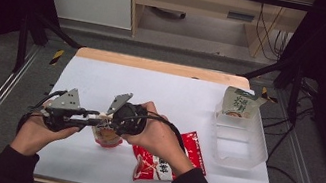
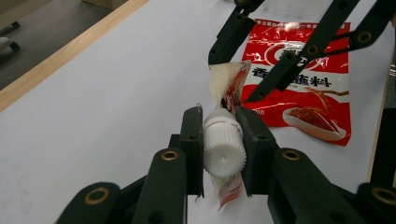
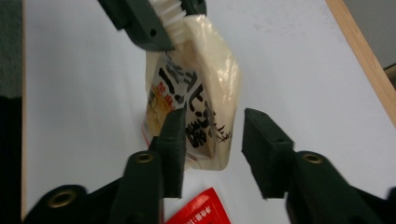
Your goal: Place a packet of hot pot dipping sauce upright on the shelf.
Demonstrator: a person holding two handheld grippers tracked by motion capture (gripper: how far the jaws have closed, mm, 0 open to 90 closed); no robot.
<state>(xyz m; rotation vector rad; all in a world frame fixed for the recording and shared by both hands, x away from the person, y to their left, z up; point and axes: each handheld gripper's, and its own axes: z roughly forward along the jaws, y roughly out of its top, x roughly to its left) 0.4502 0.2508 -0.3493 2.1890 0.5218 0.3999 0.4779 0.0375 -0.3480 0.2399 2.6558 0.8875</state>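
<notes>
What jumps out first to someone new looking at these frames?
The left gripper is clamped on the white ribbed cap of a cream spouted pouch near the table's front middle. The right gripper sits open around the pouch body, and a red sauce packet lies just beside it.

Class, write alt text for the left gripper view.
The left gripper is clamped on the white ribbed cap of a cream spouted pouch. Beyond it, the right gripper hangs open over a red seasoning packet on the white table.

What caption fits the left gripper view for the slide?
Left claw shut on a pouch's white cap, right claw open beside the pouch.
</notes>
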